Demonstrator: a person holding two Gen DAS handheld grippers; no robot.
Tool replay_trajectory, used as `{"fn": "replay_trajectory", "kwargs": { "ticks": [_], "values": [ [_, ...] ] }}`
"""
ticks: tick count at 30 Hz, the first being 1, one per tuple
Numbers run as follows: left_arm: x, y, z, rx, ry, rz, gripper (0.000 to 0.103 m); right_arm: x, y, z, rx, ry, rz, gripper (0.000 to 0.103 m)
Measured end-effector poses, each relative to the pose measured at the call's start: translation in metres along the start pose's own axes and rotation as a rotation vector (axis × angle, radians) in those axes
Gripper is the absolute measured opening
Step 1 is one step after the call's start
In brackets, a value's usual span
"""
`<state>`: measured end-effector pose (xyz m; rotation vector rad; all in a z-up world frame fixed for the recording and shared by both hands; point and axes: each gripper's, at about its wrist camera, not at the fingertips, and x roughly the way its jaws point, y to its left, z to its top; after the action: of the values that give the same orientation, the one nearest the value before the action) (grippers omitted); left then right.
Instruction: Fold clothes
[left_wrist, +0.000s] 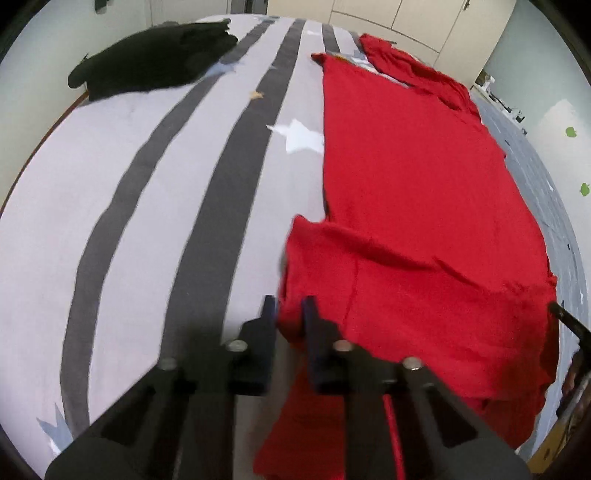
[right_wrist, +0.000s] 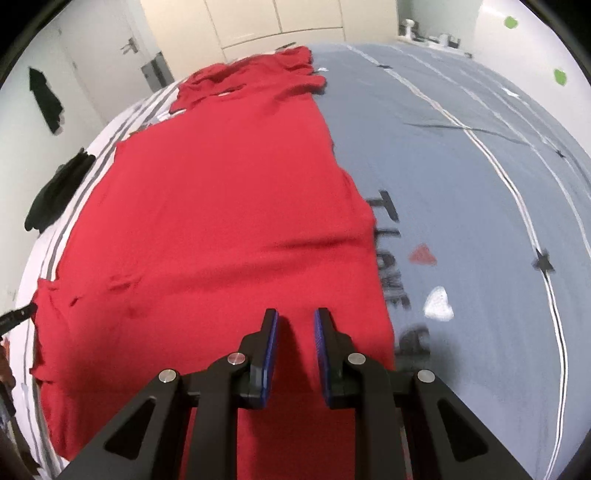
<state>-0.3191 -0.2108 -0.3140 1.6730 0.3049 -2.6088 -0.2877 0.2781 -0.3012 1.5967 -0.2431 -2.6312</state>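
Note:
A red garment (left_wrist: 406, 177) lies spread lengthwise on the bed; it also shows in the right wrist view (right_wrist: 221, 192). My left gripper (left_wrist: 290, 308) is shut on the garment's near left corner, and the cloth is lifted and folded over between its fingers. My right gripper (right_wrist: 295, 317) hovers over the garment's near right part with its jaws apart; red cloth shows in the gap, but I cannot tell whether it is pinched. The tip of the right gripper shows at the right edge of the left wrist view (left_wrist: 565, 317).
A black garment (left_wrist: 155, 55) lies bunched at the bed's far left. The bedcover is white with grey stripes (left_wrist: 229, 177) on the left, blue-grey with lettering (right_wrist: 461, 177) on the right. Cupboards (right_wrist: 258, 22) stand beyond the bed.

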Motion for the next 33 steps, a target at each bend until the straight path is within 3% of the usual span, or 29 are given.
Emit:
{"fn": "replay_trajectory", "kwargs": {
  "ticks": [5, 7, 10, 15, 20, 23, 26, 28, 30, 33],
  "values": [
    [-0.021, -0.007, -0.004, -0.076, -0.022, 0.031, 0.009, 0.007, -0.021, 0.008, -0.009, 0.024, 0.063, 0.01],
    [-0.023, -0.009, -0.006, -0.108, -0.025, 0.062, 0.009, 0.01, -0.03, 0.011, -0.013, 0.033, 0.088, 0.0],
    [-0.008, -0.014, -0.011, -0.114, 0.004, 0.126, 0.009, 0.014, -0.043, 0.016, -0.018, 0.048, 0.125, 0.0],
    [0.008, -0.029, -0.021, -0.033, 0.042, 0.254, 0.02, 0.019, -0.056, 0.02, -0.014, 0.062, 0.164, 0.0],
    [-0.013, -0.009, -0.019, -0.153, 0.0, 0.277, 0.034, 0.009, -0.055, 0.023, -0.023, 0.066, 0.172, 0.0],
    [-0.033, 0.001, -0.013, -0.2, -0.057, 0.244, 0.042, -0.005, -0.05, 0.033, -0.054, 0.031, 0.156, 0.008],
    [-0.046, -0.003, -0.004, -0.189, -0.1, 0.198, 0.051, -0.02, -0.046, 0.045, -0.056, -0.011, 0.141, 0.022],
    [-0.038, -0.008, 0.007, -0.145, -0.114, 0.171, 0.055, -0.023, -0.043, 0.054, -0.054, -0.038, 0.117, 0.037],
    [-0.03, -0.016, 0.02, -0.1, -0.116, 0.155, 0.055, -0.019, -0.044, 0.064, -0.019, -0.053, 0.1, 0.043],
    [-0.015, -0.021, 0.045, -0.082, -0.118, 0.121, 0.055, -0.006, -0.043, 0.083, 0.015, -0.062, 0.07, 0.043]
  ]
}}
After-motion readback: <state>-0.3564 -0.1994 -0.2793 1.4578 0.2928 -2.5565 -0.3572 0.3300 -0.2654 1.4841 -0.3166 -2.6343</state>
